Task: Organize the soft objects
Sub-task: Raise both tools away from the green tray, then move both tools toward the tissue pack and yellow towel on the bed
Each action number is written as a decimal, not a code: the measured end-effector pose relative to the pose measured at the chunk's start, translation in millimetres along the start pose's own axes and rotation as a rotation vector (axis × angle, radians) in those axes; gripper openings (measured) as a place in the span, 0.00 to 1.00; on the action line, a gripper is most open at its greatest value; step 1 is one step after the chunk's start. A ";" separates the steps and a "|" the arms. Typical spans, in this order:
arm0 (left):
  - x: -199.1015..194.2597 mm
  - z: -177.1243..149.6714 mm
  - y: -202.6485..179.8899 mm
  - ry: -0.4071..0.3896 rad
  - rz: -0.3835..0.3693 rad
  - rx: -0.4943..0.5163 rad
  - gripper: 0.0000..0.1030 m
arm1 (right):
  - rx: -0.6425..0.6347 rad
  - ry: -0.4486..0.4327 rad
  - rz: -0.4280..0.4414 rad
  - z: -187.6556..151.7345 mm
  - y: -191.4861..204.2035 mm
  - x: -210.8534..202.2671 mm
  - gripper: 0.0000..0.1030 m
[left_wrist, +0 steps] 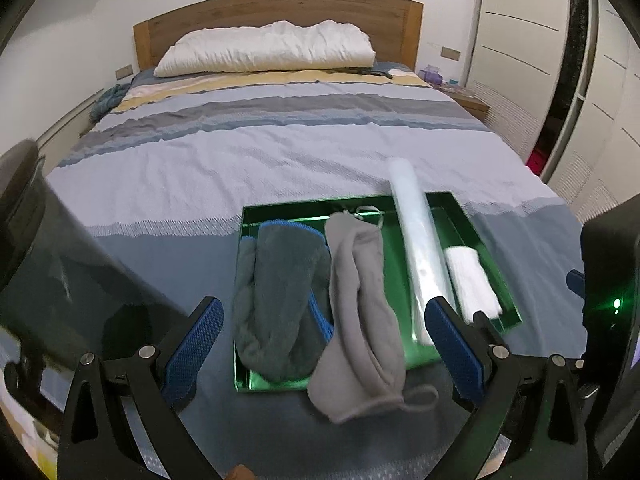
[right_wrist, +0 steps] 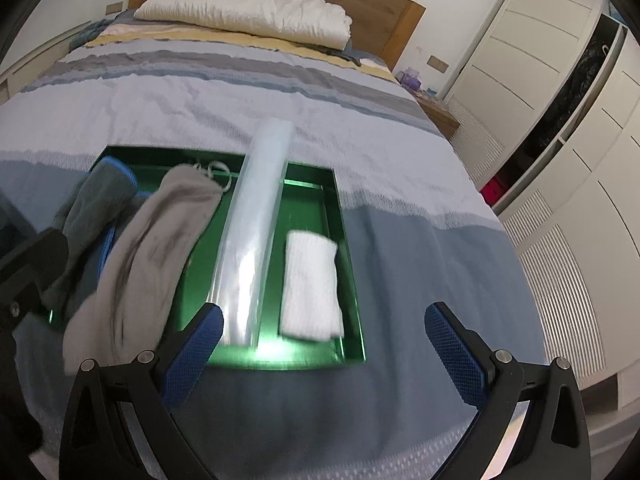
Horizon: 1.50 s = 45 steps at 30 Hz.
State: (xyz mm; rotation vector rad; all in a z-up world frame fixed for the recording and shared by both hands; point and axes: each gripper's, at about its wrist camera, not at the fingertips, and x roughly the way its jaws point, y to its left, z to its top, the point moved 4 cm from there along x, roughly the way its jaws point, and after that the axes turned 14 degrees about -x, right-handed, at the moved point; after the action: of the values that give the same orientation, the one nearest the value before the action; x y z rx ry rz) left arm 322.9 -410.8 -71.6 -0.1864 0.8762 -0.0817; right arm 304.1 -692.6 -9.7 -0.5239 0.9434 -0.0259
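Both tools are spread wide and hold nothing. The left tool [left_wrist: 324, 334] hovers over the near edge of the green tray [left_wrist: 456, 204], its blue-padded fingers [left_wrist: 192, 348] straddling the two cloths on the left of the tray without touching them. The right tool [right_wrist: 324, 344] hangs over the near right part of the same tray [right_wrist: 348, 248]; its left finger sits in front of the near end of the roll, and whether it touches cannot be told.

One tray lies on the bed [left_wrist: 280, 148], on the striped cover near the foot. In it are four things. At the far left lies one dark grey mitt-shaped cloth with blue edging [left_wrist: 280, 280]. Just right of it, and overlapping it, is one lighter grey drawstring pouch [left_wrist: 360, 304], whose near end hangs past the tray's near rim onto the cover. Right of that, one clear plastic roll [left_wrist: 420, 240] runs lengthwise, its far end sticking out over the far rim. At the near right corner lies one folded white towel [left_wrist: 472, 280], just beside the roll.

One white pillow [left_wrist: 264, 48] rests against the wooden headboard [left_wrist: 280, 4] at the far end.
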 end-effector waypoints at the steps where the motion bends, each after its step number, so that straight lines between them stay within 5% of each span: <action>1: -3.4 -2.1 0.7 0.001 -0.006 0.000 0.96 | -0.006 0.009 -0.006 -6.0 -0.3 -4.8 1.00; 15: -76.4 -47.5 17.5 0.062 -0.106 0.023 0.96 | 0.008 0.078 -0.053 -62.5 -6.7 -66.5 1.00; 23: -148.2 -86.6 66.8 0.071 -0.164 0.090 0.96 | 0.059 0.056 -0.031 -94.5 18.8 -128.9 1.00; 34: -222.2 -94.4 199.9 0.018 -0.089 0.048 0.96 | 0.074 -0.017 0.086 -118.6 99.1 -227.6 1.00; 45: -243.5 -104.0 360.4 -0.022 0.099 -0.073 0.96 | 0.041 -0.137 0.220 -103.1 206.4 -314.1 1.00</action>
State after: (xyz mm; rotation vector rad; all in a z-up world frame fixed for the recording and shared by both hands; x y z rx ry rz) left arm 85.6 -34.8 -23.2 -0.2120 0.8656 0.0444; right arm -5.2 -477.9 91.2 -0.3773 0.8603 0.1864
